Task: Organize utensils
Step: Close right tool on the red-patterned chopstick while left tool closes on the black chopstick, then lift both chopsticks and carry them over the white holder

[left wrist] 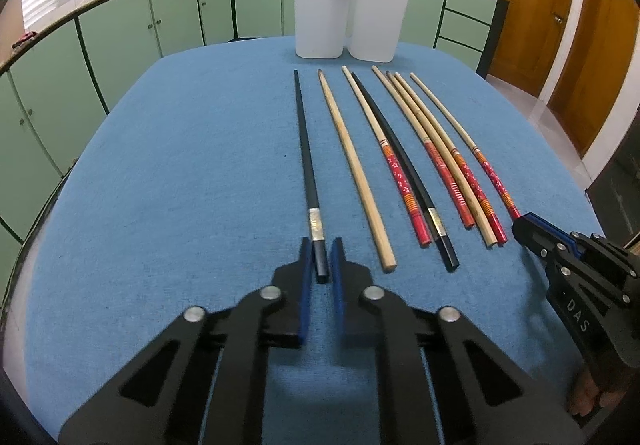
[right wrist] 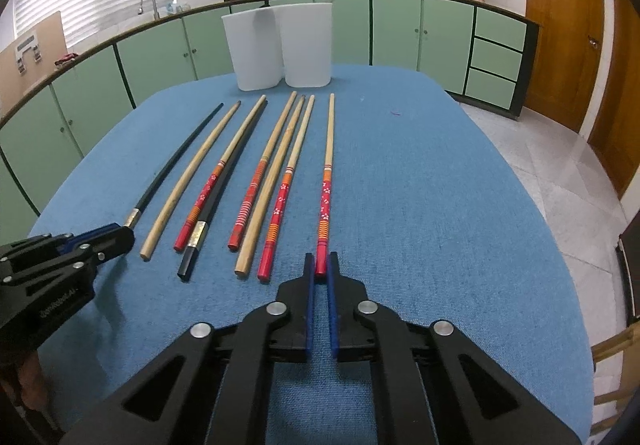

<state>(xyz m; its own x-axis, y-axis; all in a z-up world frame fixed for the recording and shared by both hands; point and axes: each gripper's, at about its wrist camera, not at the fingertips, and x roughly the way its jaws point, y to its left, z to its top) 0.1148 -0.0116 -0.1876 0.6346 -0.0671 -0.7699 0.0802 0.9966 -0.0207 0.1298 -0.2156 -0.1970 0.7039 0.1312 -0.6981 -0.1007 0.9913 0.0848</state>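
We see eight chopsticks lying side by side on the blue bench point(left wrist: 160, 165) before two white holders point(left wrist: 348, 17). Our left gripper point(left wrist: 320, 257) is clamped on the leftmost black chopstick point(left wrist: 306, 149); our right gripper point(right wrist: 319, 265) pinches the rightmost red-patterned chopstick point(right wrist: 326, 189) by its end.

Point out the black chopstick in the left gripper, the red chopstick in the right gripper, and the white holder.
black chopstick point(left wrist: 305, 149), left wrist view, mid shaft.
red chopstick point(right wrist: 325, 201), right wrist view, patterned handle.
white holder point(left wrist: 320, 21), left wrist view, left cup's front wall.
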